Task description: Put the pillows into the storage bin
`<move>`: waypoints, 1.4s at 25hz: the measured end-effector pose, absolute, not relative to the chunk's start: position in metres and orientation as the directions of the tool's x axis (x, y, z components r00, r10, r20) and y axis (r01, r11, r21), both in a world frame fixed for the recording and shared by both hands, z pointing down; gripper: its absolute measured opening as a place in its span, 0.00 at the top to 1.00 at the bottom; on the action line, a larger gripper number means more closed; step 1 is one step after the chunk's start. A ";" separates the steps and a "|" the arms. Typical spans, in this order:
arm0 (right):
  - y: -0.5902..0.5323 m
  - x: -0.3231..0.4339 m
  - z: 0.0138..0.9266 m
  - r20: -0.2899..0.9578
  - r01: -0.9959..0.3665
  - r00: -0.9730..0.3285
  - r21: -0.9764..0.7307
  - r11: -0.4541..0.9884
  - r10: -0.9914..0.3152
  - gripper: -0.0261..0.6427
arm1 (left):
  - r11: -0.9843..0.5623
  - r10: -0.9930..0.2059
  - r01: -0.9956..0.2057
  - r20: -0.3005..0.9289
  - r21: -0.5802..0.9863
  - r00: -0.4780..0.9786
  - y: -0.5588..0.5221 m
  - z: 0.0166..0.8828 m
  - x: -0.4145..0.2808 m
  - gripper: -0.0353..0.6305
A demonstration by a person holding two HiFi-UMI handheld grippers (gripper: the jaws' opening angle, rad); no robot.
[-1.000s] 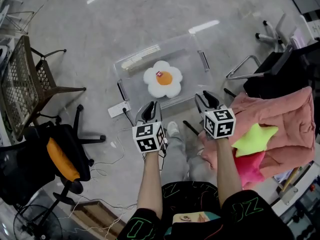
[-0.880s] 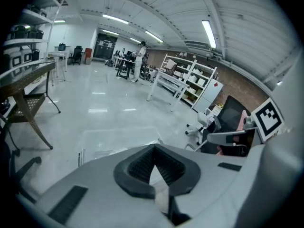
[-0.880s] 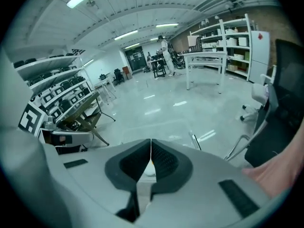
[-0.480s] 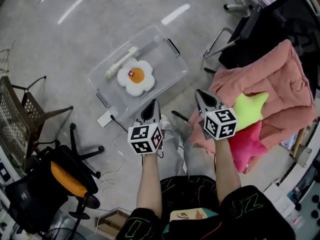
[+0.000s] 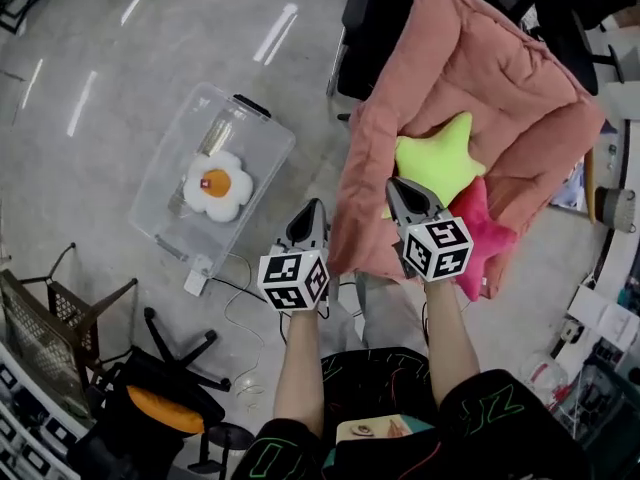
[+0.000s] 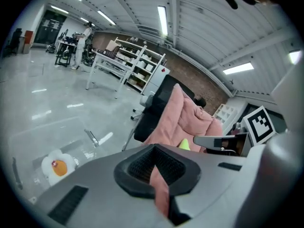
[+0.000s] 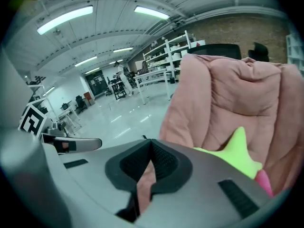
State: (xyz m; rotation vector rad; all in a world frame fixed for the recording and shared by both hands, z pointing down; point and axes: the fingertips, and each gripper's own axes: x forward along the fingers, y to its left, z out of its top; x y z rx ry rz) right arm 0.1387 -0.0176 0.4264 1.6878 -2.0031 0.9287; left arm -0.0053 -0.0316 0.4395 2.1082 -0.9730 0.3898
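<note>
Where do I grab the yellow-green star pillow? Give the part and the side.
Pinch the yellow-green star pillow by the tapered arm nearest the right gripper, coming from the person's side. That arm is thin, clear of the pink star pillow; the middle looks puffy.

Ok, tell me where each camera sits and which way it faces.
Head view: on the person's head, facing steeply down at storage bin and pink cover; forearms, left gripper, right gripper show.
Left gripper view: on the left gripper, facing past its shut jaws toward cover and bin.
Right gripper view: on the right gripper, facing the cover; shut jaws show.
All share the green star pillow.
</note>
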 end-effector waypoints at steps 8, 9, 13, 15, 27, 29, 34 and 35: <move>0.059 0.265 0.441 0.680 -0.964 -0.040 -0.219 -0.150 -0.732 0.96 | -0.554 -0.353 -0.646 0.555 0.525 0.753 0.021 0.447 0.128 0.95; 0.069 0.279 0.446 0.687 -0.961 -0.025 -0.216 -0.172 -0.726 0.96 | -0.566 -0.334 -0.638 0.561 0.522 0.757 0.028 0.452 0.143 0.95; 0.101 0.324 0.471 0.712 -0.945 0.006 -0.225 -0.236 -0.702 0.95 | -0.595 -0.279 -0.622 0.595 0.509 0.754 0.052 0.475 0.189 0.95; 0.112 0.341 0.484 0.718 -0.939 0.014 -0.230 -0.257 -0.695 0.95 | -0.605 -0.261 -0.620 0.611 0.500 0.748 0.059 0.487 0.207 0.95; 0.116 0.370 0.571 0.720 -0.848 -0.129 -0.437 -0.301 -0.682 0.50 | -0.612 -0.182 -0.632 0.693 0.476 0.698 0.076 0.575 0.271 0.50; 0.113 0.365 0.579 0.724 -0.823 -0.157 -0.471 -0.316 -0.671 0.38 | -0.606 -0.170 -0.643 0.714 0.468 0.680 0.078 0.588 0.273 0.41; 0.112 0.392 0.606 0.818 -0.758 -0.039 -0.398 -0.517 -0.574 0.29 | -0.589 -0.164 -0.657 0.726 0.471 0.668 0.071 0.610 0.278 0.30; 0.111 0.394 0.612 0.835 -0.761 -0.035 -0.379 -0.527 -0.549 0.29 | -0.591 -0.160 -0.654 0.727 0.471 0.668 0.071 0.612 0.280 0.29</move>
